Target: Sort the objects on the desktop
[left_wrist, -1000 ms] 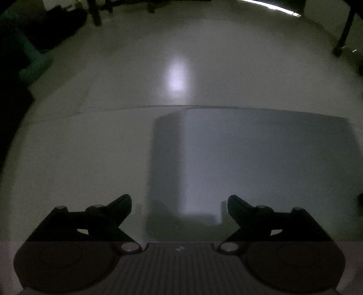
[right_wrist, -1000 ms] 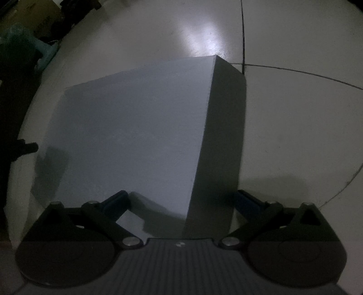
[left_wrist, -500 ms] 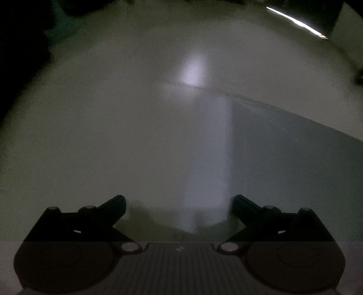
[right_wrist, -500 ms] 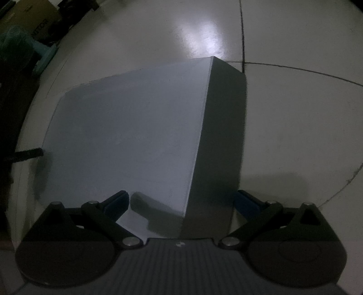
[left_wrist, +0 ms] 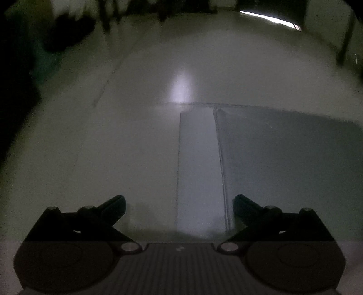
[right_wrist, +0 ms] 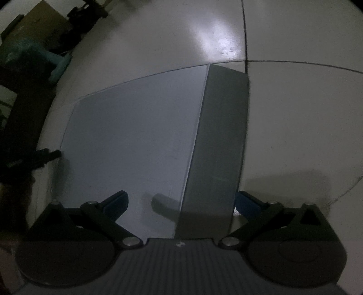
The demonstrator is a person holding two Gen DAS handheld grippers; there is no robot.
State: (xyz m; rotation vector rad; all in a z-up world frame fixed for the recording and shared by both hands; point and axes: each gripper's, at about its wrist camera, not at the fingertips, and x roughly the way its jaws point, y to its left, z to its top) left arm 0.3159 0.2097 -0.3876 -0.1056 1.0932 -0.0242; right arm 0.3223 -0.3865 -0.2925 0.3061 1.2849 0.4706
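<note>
A large pale grey box (right_wrist: 136,136) lies flat on the tiled floor; its darker right side wall (right_wrist: 222,140) faces the right wrist camera. My right gripper (right_wrist: 181,197) is open and straddles the box's near right edge, with one finger over the top face and the other beside the side wall. The left wrist view is dim and shows the same box (left_wrist: 283,158) with its lighter left side face (left_wrist: 199,170). My left gripper (left_wrist: 179,202) is open wide around that near left edge. A dark gripper finger (right_wrist: 43,156) reaches the box's left edge.
Pale floor tiles with dark joints (right_wrist: 246,45) surround the box. A teal object (right_wrist: 56,63) and a cardboard carton (right_wrist: 45,25) sit at the far left. Dark furniture legs (left_wrist: 344,40) and a bright strip (left_wrist: 270,17) lie at the back.
The left gripper has shifted and sunk, so the box's left side face now lies between its fingers. In the right wrist view, the dark finger has come closer to the box's left edge.
</note>
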